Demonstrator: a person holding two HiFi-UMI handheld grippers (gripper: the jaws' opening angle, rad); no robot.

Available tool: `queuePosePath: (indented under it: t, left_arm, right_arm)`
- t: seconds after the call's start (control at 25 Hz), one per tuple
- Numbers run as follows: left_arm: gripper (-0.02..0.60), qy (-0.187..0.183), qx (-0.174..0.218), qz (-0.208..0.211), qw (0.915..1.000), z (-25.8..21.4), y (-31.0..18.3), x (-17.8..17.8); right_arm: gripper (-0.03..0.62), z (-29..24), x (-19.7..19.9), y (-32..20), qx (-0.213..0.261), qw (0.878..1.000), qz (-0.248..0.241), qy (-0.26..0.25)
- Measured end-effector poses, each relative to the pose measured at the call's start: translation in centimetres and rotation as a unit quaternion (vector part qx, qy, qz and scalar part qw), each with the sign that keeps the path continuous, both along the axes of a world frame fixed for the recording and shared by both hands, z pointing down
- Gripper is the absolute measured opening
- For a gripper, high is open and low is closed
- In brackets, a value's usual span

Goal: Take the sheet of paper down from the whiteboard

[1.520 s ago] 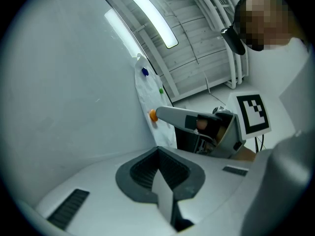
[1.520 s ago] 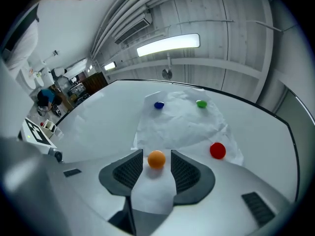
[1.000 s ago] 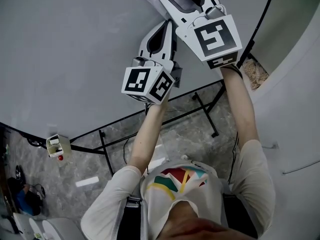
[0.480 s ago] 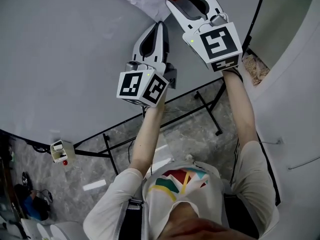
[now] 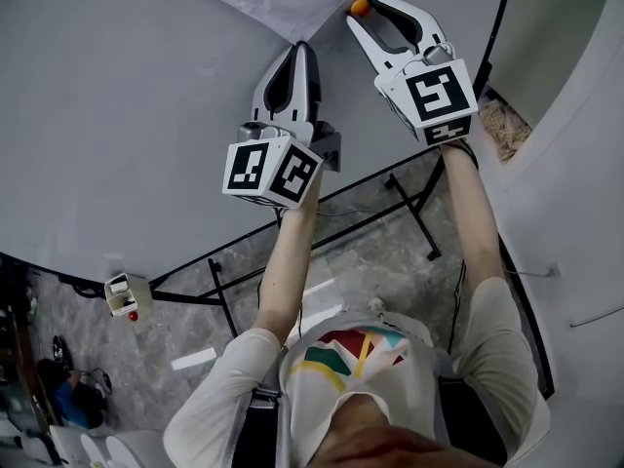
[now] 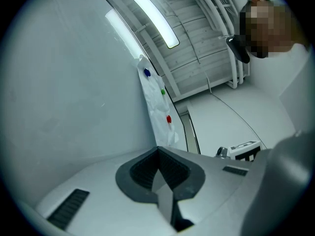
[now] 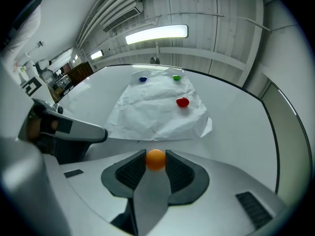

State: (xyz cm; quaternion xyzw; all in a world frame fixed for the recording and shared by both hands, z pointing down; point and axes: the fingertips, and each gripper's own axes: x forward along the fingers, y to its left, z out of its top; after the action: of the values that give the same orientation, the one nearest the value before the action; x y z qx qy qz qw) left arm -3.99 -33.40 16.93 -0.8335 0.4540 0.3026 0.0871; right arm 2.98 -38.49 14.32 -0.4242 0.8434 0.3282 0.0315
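Note:
A crumpled white sheet of paper [image 7: 157, 109] hangs on the whiteboard [image 5: 136, 115], held by a red magnet [image 7: 182, 102], a blue magnet [image 7: 143, 79] and a green magnet [image 7: 176, 77]. My right gripper [image 5: 365, 10] is shut on a small orange magnet [image 7: 155, 160], just off the sheet's lower right corner. My left gripper [image 5: 299, 49] is shut, its tip against the board at the paper's [image 5: 283, 3] lower corner; nothing shows between its jaws. The left gripper view sees the paper [image 6: 160, 112] edge-on.
The whiteboard's black frame [image 5: 390, 169] and stand legs run below my arms over a marble floor. A small box [image 5: 127, 293] hangs at the board's lower left edge. A white wall [image 5: 575, 213] stands to the right. Another person [image 6: 268, 26] stands beyond the board.
My right gripper has drawn down and to the right off the paper's corner with the orange magnet in its jaws. The left gripper has stayed at the paper's lower corner.

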Motion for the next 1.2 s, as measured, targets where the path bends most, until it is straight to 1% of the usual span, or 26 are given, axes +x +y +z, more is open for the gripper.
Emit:
queuePosePath:
  t: [0.12,0.24,0.32,0.44,0.56,0.72,0.92,1.12,1.2]
  left_arm:
    - [0.041,0.0,0.002,-0.005,1.0,0.0,0.0,0.0]
    - [0.043,0.001,0.001,-0.007,1.0,0.0,0.1,0.0]
    - [0.042,0.002,0.001,-0.006,1.0,0.0,0.1,0.1]
    - [0.041,0.002,0.001,-0.007,1.0,-0.1,0.1,0.1]
    - [0.041,0.003,0.0,-0.008,1.0,0.0,0.1,0.0]
    - [0.041,0.003,0.0,-0.009,1.0,0.0,0.1,0.0]
    - [0.041,0.003,-0.002,-0.01,0.9999,0.0,0.2,0.0]
    - [0.043,0.003,-0.002,-0.01,0.9999,-0.1,0.2,0.1]
    - [0.043,0.003,-0.003,-0.011,0.9999,-0.1,0.2,0.0]
  right_arm:
    - [0.133,0.3,0.4,-0.1,-0.002,1.0,-0.006,-0.01]
    - [0.137,-0.2,1.1,0.5,0.008,0.999,-0.008,-0.032]
    - [0.176,-1.5,1.8,1.5,0.021,0.998,-0.017,-0.051]
    - [0.176,-5.5,2.6,3.1,0.055,0.995,-0.034,-0.07]
    - [0.176,-9.7,2.5,3.7,0.087,0.994,-0.041,-0.059]
    - [0.175,-12.4,1.8,2.9,0.097,0.995,-0.026,-0.028]
    - [0.175,-12.9,0.2,2.0,0.087,0.996,-0.029,0.002]
    - [0.173,-12.8,-0.4,1.4,0.082,0.996,-0.029,0.016]
    - [0.15,-12.8,-0.6,1.3,0.084,0.996,-0.026,0.023]
